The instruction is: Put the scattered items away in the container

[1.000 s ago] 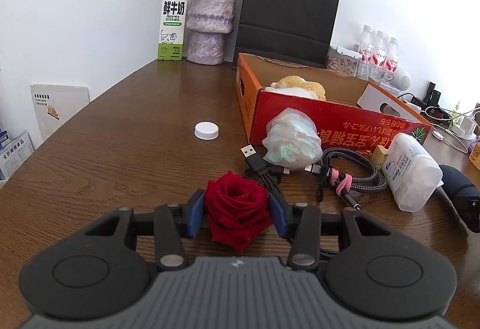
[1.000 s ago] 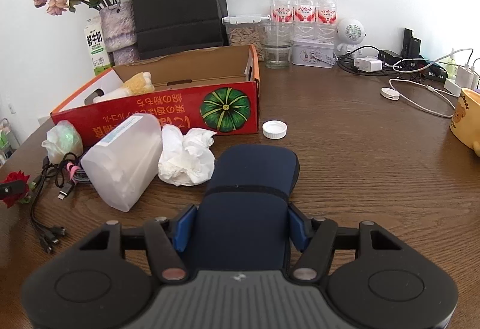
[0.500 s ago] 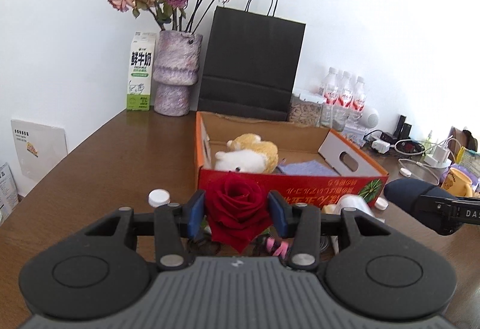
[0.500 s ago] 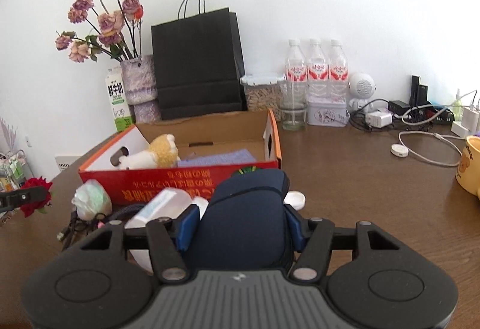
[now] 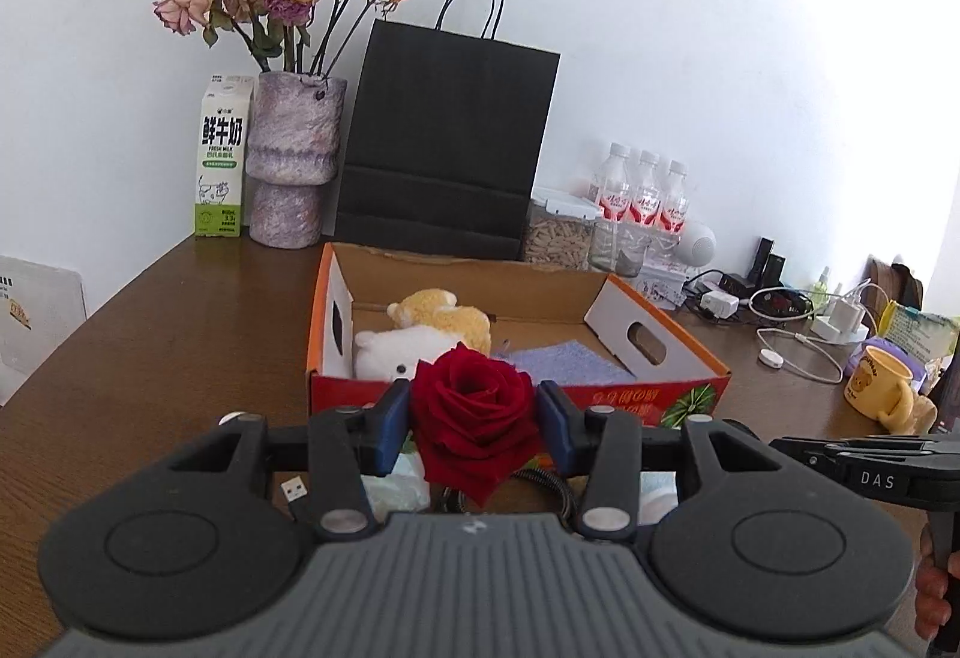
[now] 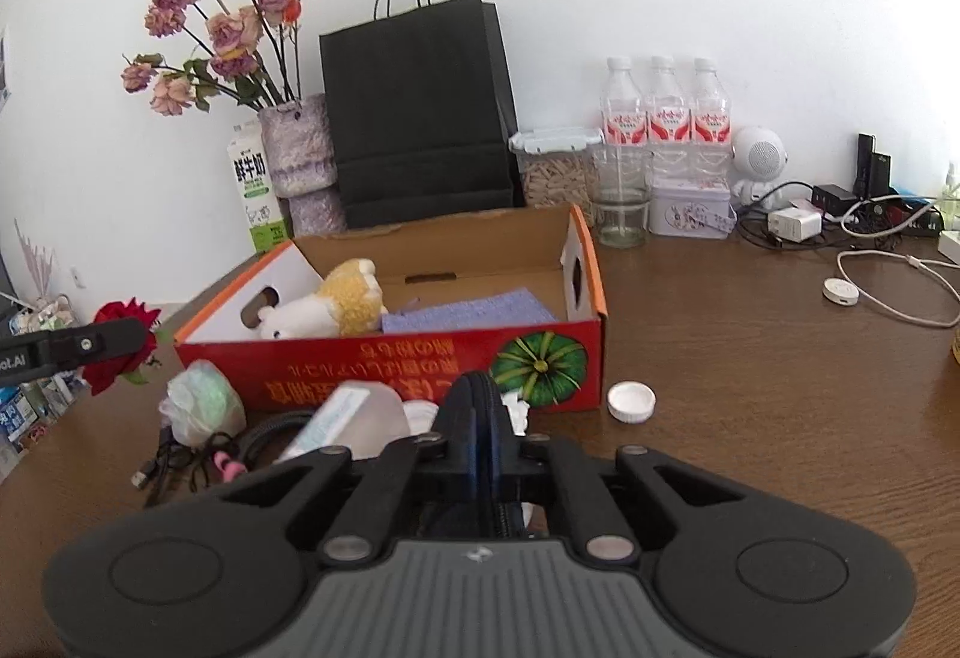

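My left gripper (image 5: 474,415) is shut on a red rose (image 5: 471,418) and holds it above the table, just in front of the open red cardboard box (image 5: 654,400). The rose also shows at the left of the right wrist view (image 6: 123,340). My right gripper (image 6: 480,436) is shut on a dark navy zip pouch (image 6: 477,430), held edge-on in front of the box (image 6: 420,364). The box holds a plush toy (image 6: 327,307) and a purple cloth (image 6: 474,310).
On the table before the box lie a wrapped bundle (image 6: 201,406), coiled cables (image 6: 192,463), a clear plastic jar (image 6: 354,418), crumpled tissue (image 6: 516,409) and a white cap (image 6: 631,401). Behind it stand a vase (image 5: 294,166), milk carton (image 5: 221,166), black bag (image 5: 447,148) and bottles (image 6: 663,118).
Both grippers rose and neared the box. The rose came up from the table to the box's front wall. The pouch turned from flat to edge-on in the right gripper.
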The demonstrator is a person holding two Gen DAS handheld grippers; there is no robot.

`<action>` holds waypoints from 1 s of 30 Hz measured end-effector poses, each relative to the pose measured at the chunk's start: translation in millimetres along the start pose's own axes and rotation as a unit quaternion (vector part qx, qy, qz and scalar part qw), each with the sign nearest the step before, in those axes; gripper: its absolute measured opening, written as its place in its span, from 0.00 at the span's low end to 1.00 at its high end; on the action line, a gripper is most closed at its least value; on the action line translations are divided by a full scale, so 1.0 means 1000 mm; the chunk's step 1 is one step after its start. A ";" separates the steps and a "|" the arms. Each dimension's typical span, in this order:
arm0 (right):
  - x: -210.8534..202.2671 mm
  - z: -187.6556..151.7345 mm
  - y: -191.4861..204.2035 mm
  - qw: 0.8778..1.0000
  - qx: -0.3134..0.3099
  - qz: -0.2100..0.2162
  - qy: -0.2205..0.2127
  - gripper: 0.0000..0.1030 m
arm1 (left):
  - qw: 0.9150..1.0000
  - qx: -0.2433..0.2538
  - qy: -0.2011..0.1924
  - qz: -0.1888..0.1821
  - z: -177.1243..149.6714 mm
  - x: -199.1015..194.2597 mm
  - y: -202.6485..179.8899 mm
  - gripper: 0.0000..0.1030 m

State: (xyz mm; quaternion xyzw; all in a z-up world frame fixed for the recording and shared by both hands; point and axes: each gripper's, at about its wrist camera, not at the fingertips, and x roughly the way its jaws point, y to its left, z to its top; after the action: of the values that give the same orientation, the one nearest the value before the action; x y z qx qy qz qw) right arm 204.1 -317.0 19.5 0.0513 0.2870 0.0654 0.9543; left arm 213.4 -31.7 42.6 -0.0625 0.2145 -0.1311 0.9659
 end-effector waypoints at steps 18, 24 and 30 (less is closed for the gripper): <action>0.048 -0.018 -0.003 0.988 -0.044 -0.020 0.144 0.83 | 0.999 -0.017 0.031 0.032 -0.026 -0.021 0.028 0.45; 0.036 -0.012 -0.006 0.991 -0.030 -0.001 0.130 0.60 | 0.999 -0.020 0.029 0.029 -0.026 -0.023 0.028 0.45; 0.008 -0.004 -0.002 0.997 -0.033 -0.004 0.068 0.60 | 0.999 -0.015 0.020 0.023 -0.020 -0.023 0.023 0.45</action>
State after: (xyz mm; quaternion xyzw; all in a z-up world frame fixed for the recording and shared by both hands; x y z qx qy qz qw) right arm 208.8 -317.5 11.6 0.0138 0.3487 0.0744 0.9342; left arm 189.8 -4.9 29.8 -0.0691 0.2370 -0.1066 0.9632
